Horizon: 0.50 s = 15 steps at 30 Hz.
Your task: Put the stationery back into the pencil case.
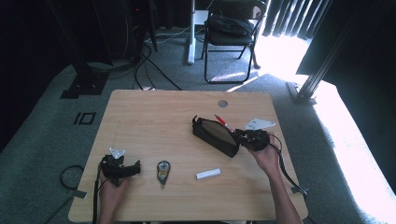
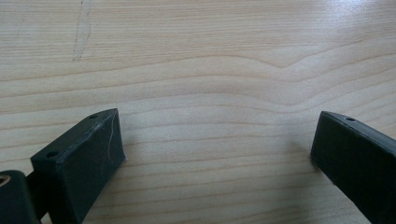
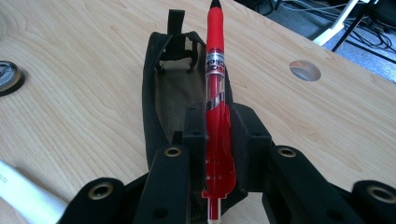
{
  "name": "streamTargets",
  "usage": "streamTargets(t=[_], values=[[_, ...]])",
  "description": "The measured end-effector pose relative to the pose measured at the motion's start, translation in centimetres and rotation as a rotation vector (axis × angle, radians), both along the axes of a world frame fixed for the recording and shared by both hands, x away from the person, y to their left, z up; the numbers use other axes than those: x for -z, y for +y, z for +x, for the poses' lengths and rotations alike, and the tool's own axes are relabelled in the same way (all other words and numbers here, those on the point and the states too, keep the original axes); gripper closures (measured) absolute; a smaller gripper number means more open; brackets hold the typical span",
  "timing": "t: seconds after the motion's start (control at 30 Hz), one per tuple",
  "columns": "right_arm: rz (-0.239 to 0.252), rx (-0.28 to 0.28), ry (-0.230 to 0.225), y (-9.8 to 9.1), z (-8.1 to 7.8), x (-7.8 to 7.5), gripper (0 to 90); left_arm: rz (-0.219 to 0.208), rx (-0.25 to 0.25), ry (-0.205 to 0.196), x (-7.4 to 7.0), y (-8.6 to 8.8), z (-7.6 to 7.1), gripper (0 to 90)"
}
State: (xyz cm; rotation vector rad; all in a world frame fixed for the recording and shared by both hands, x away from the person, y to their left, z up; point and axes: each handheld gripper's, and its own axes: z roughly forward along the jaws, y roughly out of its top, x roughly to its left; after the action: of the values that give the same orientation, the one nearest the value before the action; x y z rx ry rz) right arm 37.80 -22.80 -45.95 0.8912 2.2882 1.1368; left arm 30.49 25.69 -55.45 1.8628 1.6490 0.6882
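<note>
red pen (image 3: pixel 215 102) sat clamped between the two black jaws of the right gripper (image 3: pixel 217 133), which pressed on its lower barrel from both sides. in the right gripper view the pen ran straight up from the jaws, black tip farthest away, and its shaft lay over the open mouth of the black pencil case (image 3: pixel 161 100). whether the pen touched the case could not be told. in the high view the right gripper (image 1: pixel 252 138) was at the right end of the case (image 1: pixel 215 135), touching or just beside it, with the red pen (image 1: pixel 223 122) showing along the far edge of the case. the case lay slanted on the right half of the wooden table (image 1: pixel 149 121), its zip open.

the left gripper (image 2: pixel 217 149) stood wide, its jaws well apart with bare wood between them. in the high view it (image 1: pixel 120 168) rested low at the near left of the table in the person's left hand (image 1: pixel 111 186), well apart from the case.

between the two hands lay a small round-bodied tool (image 1: pixel 163 171) and, to its right, a white stick-shaped object (image 1: pixel 208 173). a white card (image 1: pixel 259 123) lay just beyond the right gripper. a round cable hole (image 1: pixel 222 103) sat near the far edge of the table.
</note>
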Motion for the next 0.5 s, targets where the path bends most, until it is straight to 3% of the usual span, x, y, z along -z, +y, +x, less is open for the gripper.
streamTargets(t=[0.5], values=[[-0.002, -0.003, 0.004, 0.54, 0.17, 0.12, 76.5, 0.0, 0.0, 0.0, 0.0, 0.0, 0.0, 2.6]])
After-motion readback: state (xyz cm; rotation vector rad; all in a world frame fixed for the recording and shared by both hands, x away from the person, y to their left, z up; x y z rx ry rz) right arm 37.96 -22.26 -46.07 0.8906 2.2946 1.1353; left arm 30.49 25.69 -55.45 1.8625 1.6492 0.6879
